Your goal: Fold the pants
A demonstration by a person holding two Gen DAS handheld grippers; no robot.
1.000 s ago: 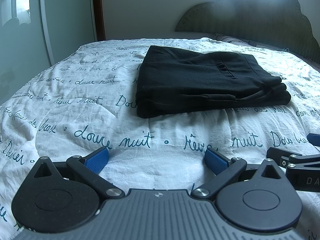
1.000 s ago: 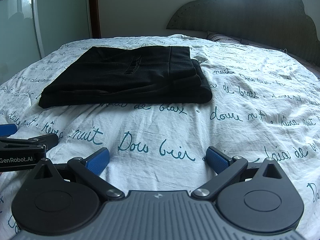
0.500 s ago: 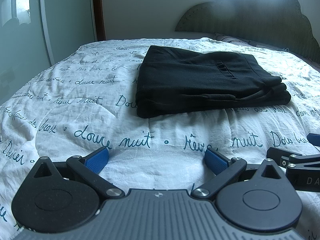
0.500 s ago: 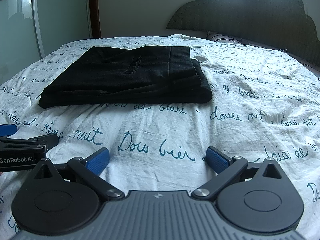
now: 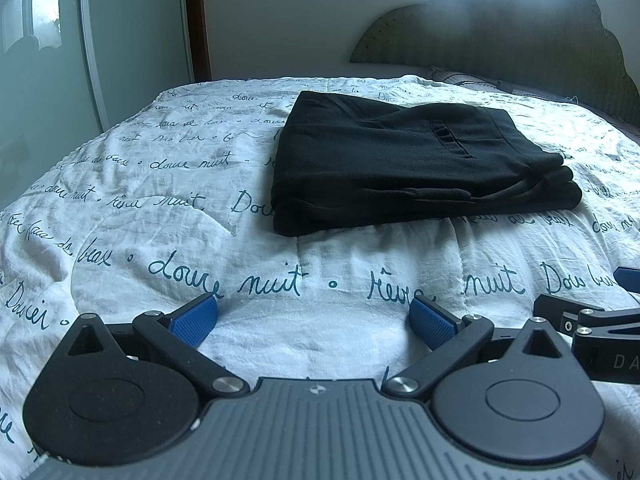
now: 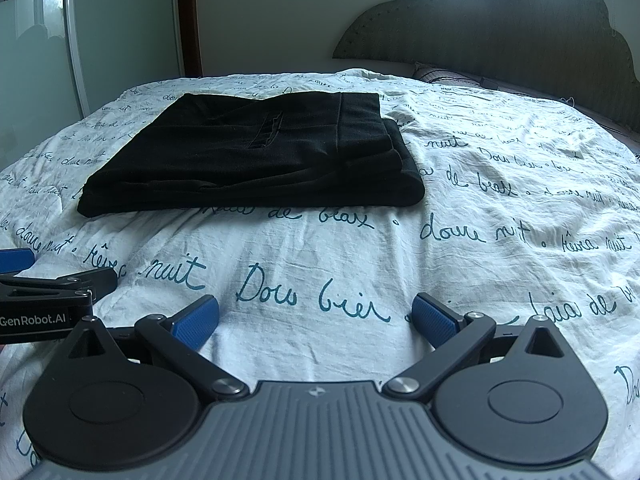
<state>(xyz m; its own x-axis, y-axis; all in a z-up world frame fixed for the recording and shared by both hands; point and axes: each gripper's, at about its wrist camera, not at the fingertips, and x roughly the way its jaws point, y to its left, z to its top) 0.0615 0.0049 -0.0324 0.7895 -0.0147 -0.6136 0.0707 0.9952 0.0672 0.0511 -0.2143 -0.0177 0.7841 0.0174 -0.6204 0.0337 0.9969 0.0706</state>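
The black pants (image 5: 404,160) lie folded in a flat stack of several layers on the white bedspread (image 5: 168,208), a back pocket facing up. They also show in the right wrist view (image 6: 256,156). My left gripper (image 5: 314,320) is open and empty, low over the bedspread, well short of the pants' near edge. My right gripper (image 6: 316,320) is open and empty too, just as far back. Each gripper's side shows at the edge of the other's view.
The bedspread (image 6: 500,216) carries teal handwriting and is lightly wrinkled. A padded headboard (image 5: 500,28) stands behind the bed, with a glass sliding door (image 5: 44,60) at the left and a bright window above.
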